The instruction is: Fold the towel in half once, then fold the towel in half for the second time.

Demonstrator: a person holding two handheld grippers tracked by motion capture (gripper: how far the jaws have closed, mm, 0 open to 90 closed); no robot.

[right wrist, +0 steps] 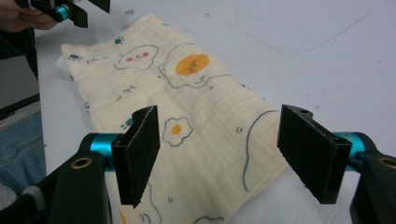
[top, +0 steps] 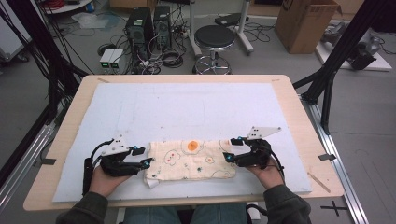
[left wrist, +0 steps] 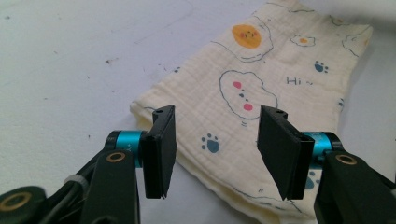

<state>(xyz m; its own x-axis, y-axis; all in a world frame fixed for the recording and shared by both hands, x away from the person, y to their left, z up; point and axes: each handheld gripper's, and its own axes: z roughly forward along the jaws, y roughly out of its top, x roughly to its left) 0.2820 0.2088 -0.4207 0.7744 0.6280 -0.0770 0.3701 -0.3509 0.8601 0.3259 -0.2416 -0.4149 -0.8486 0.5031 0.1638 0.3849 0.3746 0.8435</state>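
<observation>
A folded cream cloth [top: 189, 160] printed with fried eggs, clouds and paw prints lies flat on the near part of the mat. My left gripper [top: 144, 156] sits at its left end, jaws open and level. In the left gripper view the cloth [left wrist: 261, 79] runs away beneath the open left gripper [left wrist: 215, 149], whose pads stand apart and press on nothing. My right gripper [top: 232, 149] sits at the cloth's right end. In the right gripper view it [right wrist: 224, 154] stands wide open over the cloth's [right wrist: 187, 102] near edge. The left gripper [right wrist: 65, 9] shows beyond the far end.
A white foam mat [top: 187, 107] covers most of the wooden table [top: 299, 107]. Behind the table stand a black stool [top: 214, 39], computer towers [top: 140, 28] and a cardboard box [top: 303, 23]. Black frame posts [top: 336, 60] flank the table.
</observation>
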